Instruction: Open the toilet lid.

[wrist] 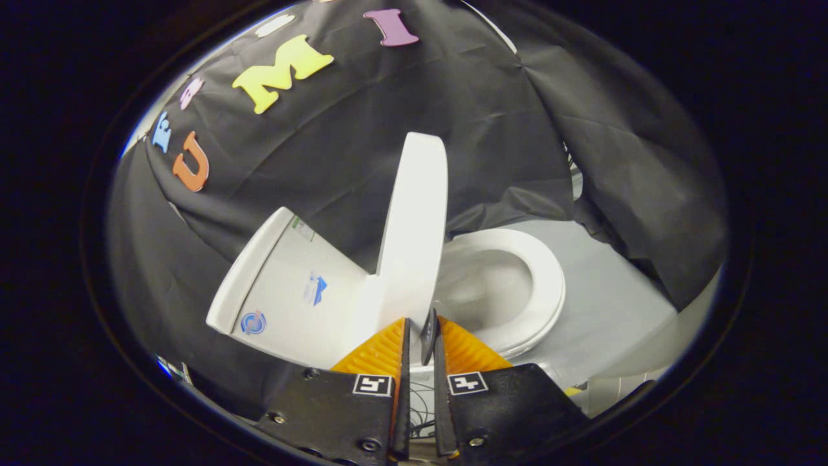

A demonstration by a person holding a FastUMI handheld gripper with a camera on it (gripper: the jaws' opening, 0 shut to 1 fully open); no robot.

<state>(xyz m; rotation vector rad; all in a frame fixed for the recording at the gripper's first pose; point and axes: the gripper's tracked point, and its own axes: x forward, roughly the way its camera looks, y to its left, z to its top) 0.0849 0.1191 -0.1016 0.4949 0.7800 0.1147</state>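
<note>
Toilet lid (414, 226) raised, standing near upright on edge, running from the fingertips toward 12 o'clock. Its lower edge sits between the two fingers; gripper (420, 330) nearly closed, both fingers pressed on the lid's thin edge, just a slim gap taken up by the lid.

Seat ring (540, 285) at 2 o'clock from the fingertips, lying flat, bowl (485, 285) open inside it, touching the lid's right side.

Tank (284, 285) at 10 o'clock, white, tilted in this view, joined to the lid's base. Three stickers on it: a round blue-and-red one (253, 322) low near its edge, a small blue one (315, 288) mid-face, a pale label (302, 228) near its top rim. Print too small to read on all three.

Square black-and-white marker tags (373, 385) on each finger body, pattern only, no words.

Grey floor (608, 298) at 3 o'clock beyond the seat. Black cloth wall (491, 129) behind everything, draped and creased. Some thin cables (420, 414) visible between the finger bodies.
</note>
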